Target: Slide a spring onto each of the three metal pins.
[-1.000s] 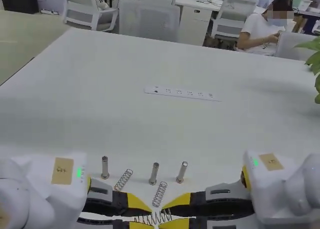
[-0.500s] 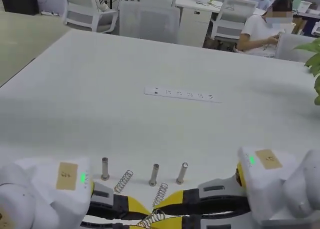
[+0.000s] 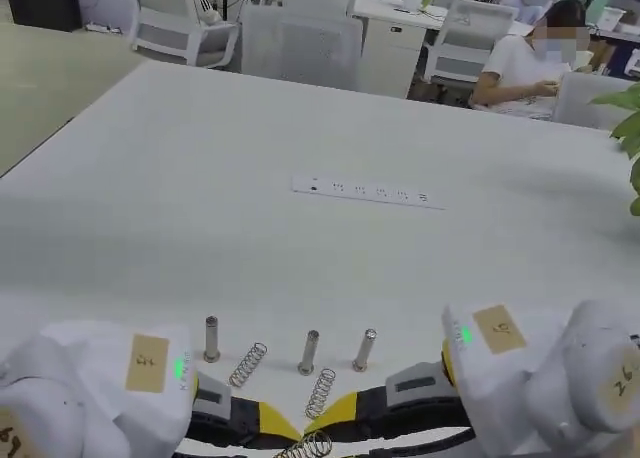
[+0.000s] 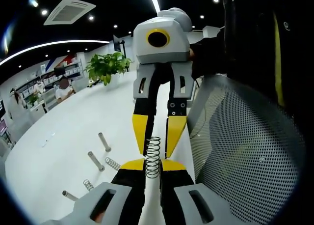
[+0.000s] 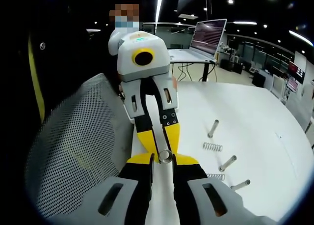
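Tips meeting, our left gripper point(image 4: 153, 166) and right gripper point(image 5: 163, 159) both seem nipped tight on one spring point(image 4: 153, 154), probably to square it for threading, just nearer us than the middle pin point(image 3: 310, 350); two loose springs point(image 3: 320, 390) lie near that bare pin.

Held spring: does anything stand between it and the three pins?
Yes, two loose springs lie on the table: one before the middle pin, one towards the left pin. The held spring, lifted, should pass over them.
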{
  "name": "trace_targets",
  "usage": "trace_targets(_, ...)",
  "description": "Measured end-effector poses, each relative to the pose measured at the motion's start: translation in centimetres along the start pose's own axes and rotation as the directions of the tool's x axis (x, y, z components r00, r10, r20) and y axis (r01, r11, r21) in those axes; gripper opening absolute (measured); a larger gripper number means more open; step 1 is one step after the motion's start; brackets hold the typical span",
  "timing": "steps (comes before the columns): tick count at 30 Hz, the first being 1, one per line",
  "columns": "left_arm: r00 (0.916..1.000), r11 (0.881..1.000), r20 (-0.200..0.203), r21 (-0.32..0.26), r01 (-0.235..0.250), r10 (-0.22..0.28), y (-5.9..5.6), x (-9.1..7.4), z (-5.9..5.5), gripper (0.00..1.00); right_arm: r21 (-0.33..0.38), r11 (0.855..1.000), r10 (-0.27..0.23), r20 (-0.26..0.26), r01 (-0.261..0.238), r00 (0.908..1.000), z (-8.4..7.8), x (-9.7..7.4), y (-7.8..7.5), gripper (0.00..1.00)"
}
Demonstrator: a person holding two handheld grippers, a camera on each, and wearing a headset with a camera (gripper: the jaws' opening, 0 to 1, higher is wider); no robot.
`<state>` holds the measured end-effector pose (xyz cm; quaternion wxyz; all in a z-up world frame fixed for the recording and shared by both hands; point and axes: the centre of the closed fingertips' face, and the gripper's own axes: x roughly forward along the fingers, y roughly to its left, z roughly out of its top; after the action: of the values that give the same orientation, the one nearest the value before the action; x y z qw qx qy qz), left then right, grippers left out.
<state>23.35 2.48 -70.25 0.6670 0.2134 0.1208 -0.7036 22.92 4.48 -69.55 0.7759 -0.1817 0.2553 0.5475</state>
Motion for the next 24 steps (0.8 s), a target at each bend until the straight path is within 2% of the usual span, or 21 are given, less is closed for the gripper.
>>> trace_targets(7, 0.9997, 1.000, -0.022, 0.022, 0.006, -0.006, -0.27, 0.20, -0.21, 0.02, -0.014, 1.000, 0.016, -0.021, -0.016, 0.9997, -0.01, 0.13, 0.00, 0.10)
trace_targets(16, 0.9997, 1.000, -0.024, 0.029, 0.001, -0.001, -0.18, 0.19, -0.17, 0.02, -0.053, 0.998, 0.025, -0.070, -0.028, 0.9972, -0.13, 0.25, -0.10, 0.09)
trace_targets(24, 0.9996, 0.999, -0.028, 0.032, 0.002, -0.001, -0.23, 0.21, -0.19, 0.02, -0.045, 0.998, 0.035, -0.093, -0.040, 0.9950, -0.31, 0.30, -0.10, 0.09)
